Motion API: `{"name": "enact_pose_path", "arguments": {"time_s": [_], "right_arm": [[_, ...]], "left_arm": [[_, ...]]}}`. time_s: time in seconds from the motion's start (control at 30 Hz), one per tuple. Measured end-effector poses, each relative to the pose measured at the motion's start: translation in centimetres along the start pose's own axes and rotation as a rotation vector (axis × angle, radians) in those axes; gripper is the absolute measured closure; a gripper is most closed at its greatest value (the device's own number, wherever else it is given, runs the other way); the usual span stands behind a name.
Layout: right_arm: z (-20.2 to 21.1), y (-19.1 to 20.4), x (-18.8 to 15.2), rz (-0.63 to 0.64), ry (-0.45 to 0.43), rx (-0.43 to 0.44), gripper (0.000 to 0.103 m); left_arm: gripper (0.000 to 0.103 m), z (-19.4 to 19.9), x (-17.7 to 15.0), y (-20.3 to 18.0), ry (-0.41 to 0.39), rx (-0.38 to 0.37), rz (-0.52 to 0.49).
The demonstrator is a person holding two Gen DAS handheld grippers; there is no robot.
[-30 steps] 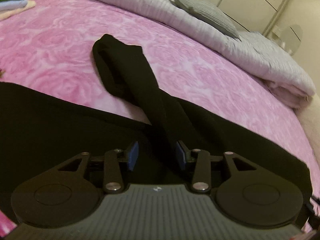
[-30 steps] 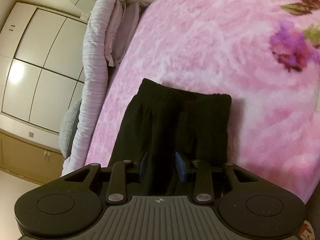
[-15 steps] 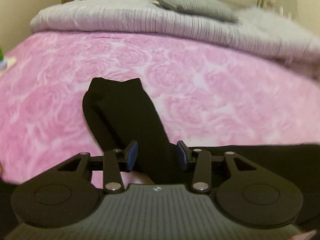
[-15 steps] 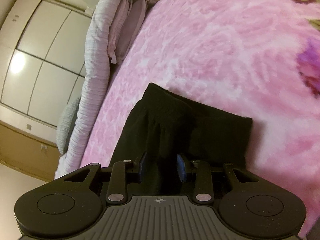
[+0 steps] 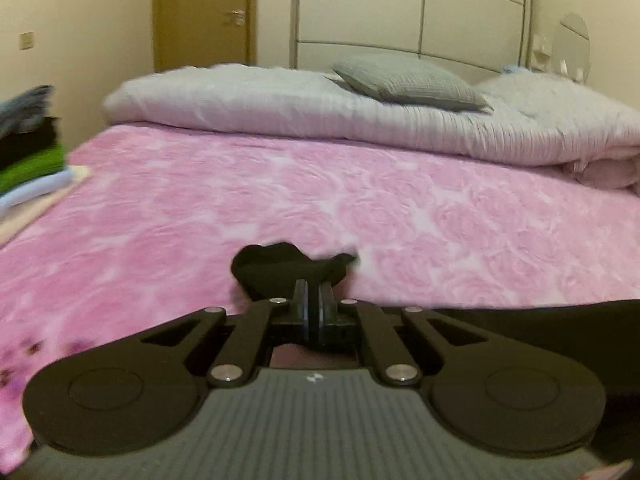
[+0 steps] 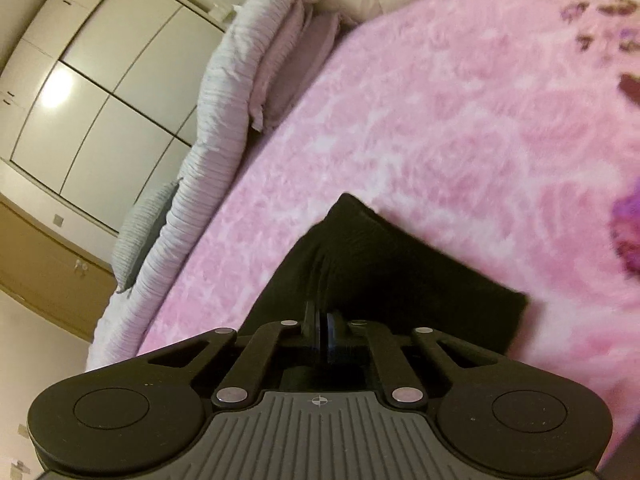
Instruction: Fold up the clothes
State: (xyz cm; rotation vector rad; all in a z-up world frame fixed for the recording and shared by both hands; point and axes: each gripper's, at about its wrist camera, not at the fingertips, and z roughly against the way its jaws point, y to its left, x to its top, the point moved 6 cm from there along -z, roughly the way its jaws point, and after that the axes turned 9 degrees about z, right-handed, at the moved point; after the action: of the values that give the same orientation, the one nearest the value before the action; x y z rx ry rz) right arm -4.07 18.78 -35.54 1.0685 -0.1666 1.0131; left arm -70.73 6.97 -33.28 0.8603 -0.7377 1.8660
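Observation:
A pair of black trousers lies on the pink rose-patterned bed cover [image 5: 320,200]. In the left wrist view my left gripper [image 5: 314,296] is shut on the end of a black trouser leg [image 5: 280,268], which bunches up just past the fingertips. More black cloth [image 5: 540,320] stretches off to the right. In the right wrist view my right gripper [image 6: 320,320] is shut on the black trousers near the waistband end [image 6: 400,272], which lies flat on the bed cover [image 6: 440,120].
A rolled pale quilt [image 5: 320,112] with a grey pillow [image 5: 408,80] lies along the far side of the bed. A stack of folded clothes [image 5: 28,152] sits at the left edge. A wardrobe [image 5: 400,12] and door [image 5: 200,12] stand behind.
Both grippers have shut on the black trousers; they were open around the cloth before. The left gripper has moved along the leg to its end and tilted up, so the room shows.

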Motion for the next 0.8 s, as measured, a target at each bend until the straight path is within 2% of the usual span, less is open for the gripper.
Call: {"name": "enact_pose_path", "arguments": {"time_s": [0.07,0.17,0.2,0.27,0.4,0.5,0.8], "right_arm": [[0.5,-0.2,-0.3,0.022,0.022,-0.008,0.098],[0.1,-0.9,-1.8,-0.007,0.076,-0.017,0.098],[0.1,-1.1,-2.2,-0.021,0.087,-0.015,0.098],[0.7,-1.0,-2.5,-0.054,0.074,0.013,0.095],[2.1,-0.7,-2.3,-0.077,0.052,0.065,0.095],[2.3,-0.9,-2.2,-0.100,0.040,0.082,0.095],[1.0,-0.8,-2.9,-0.063,0.064,0.023,0.095]], "left_arm": [[0.099,0.6,-2.1,0.7,0.068,0.044,0.008],[0.096,-0.3,-5.5,1.4,0.199,0.083,0.076],[0.095,-0.3,-6.0,1.5,0.208,0.091,0.090],[0.094,-0.1,-6.5,1.7,0.214,0.104,0.110],[0.080,1.1,-5.9,2.1,0.175,0.084,0.130],[0.080,1.2,-5.5,2.3,0.167,0.057,0.154],[0.080,1.1,-6.3,1.2,0.185,0.025,0.155]]}}
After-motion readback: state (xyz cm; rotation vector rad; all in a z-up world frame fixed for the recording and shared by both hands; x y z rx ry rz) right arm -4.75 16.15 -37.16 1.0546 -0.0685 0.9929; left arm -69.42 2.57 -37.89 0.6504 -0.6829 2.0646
